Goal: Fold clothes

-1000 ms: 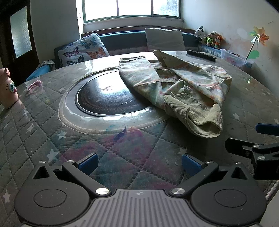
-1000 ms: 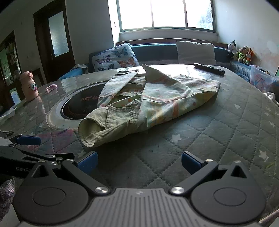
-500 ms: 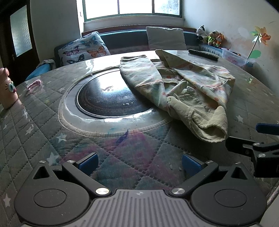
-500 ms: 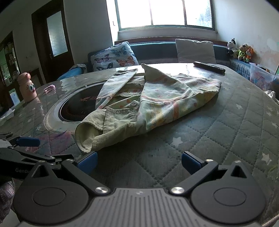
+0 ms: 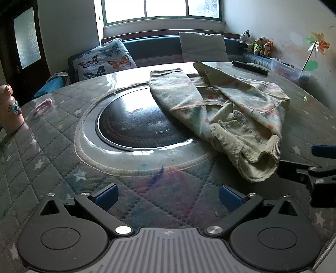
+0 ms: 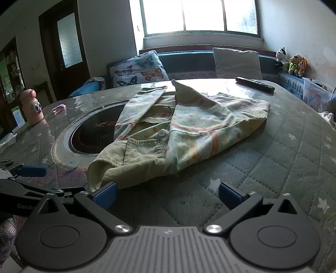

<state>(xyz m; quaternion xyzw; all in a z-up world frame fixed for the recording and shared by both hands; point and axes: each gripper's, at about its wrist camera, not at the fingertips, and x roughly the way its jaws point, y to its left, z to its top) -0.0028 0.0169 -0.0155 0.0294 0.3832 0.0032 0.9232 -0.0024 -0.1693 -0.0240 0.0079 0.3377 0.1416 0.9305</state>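
Both our grippers, left point(image 5: 168, 194) and right point(image 6: 167, 194), gape empty; the bunched jacket point(image 6: 178, 134) (slick counter) may slide.

You are working in a lived-in family room of a home: a bench seat point(image 6: 189, 56) runs under the bright window point(image 6: 199, 15), with a butterfly-print cushion point(image 6: 139, 69) and a plain pale cushion point(image 6: 236, 61) leaning on it, and small plush toys point(image 6: 293, 62) line its right end. The round table point(image 6: 294, 151) in front of you wears a quilted star-patterned cover under clear sheeting, with a dark round cooktop point(image 5: 142, 124) sunk in its middle. A remote control point(image 6: 255, 84) lies at the table's far edge, a pink cartoon-faced bottle point(image 6: 31, 107) stands at its left edge, and a paper pinwheel point(image 5: 317, 45) shows against the right wall.
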